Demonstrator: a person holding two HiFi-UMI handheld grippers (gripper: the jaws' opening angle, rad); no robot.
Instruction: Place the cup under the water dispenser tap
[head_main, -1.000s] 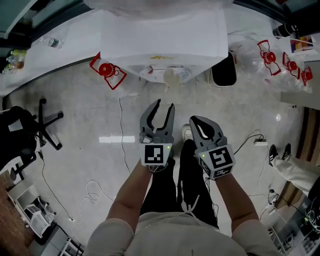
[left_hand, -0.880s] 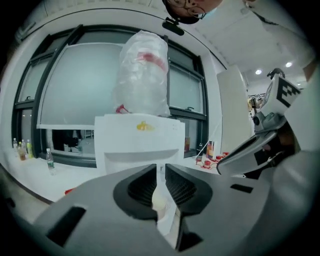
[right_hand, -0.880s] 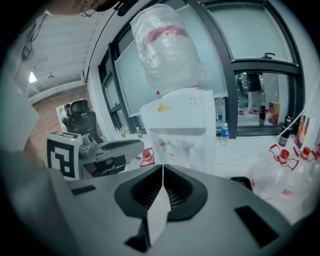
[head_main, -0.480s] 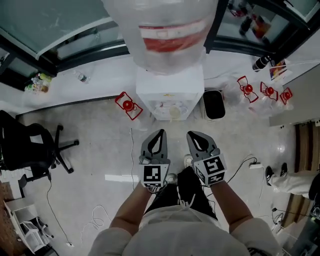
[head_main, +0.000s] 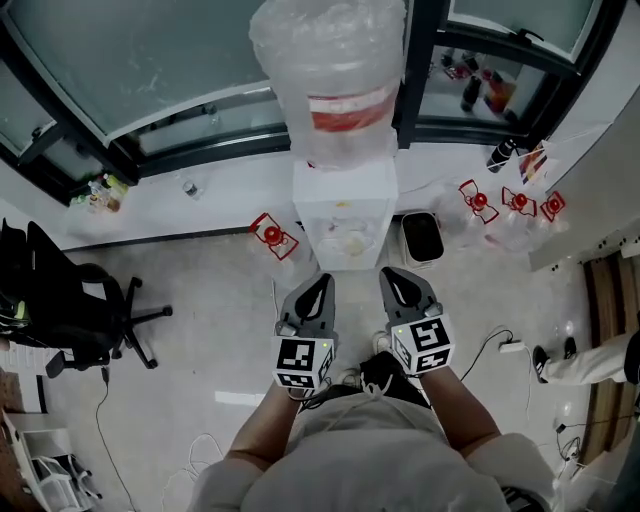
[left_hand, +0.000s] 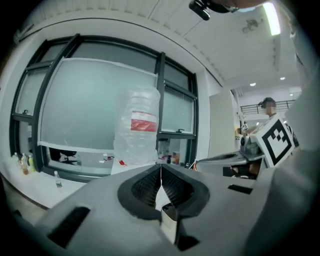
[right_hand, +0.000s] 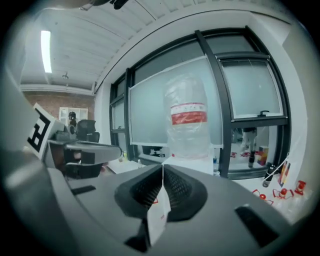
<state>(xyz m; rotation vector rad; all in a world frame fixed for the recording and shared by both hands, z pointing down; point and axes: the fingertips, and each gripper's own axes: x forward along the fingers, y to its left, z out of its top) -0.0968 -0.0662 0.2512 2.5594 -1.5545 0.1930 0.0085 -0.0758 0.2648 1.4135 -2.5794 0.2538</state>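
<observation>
Facing boxy white dispenser (head_main: 343, 215), crinkled clear bottle (head_main: 330, 70), ribbed left tongs (left_hand: 161, 170) closed

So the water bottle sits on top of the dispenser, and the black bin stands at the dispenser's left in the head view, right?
Not quite. The black bin stands at the right of the dispenser, not at its left, as the head view shows. The water bottle does sit on top of the dispenser.
</observation>
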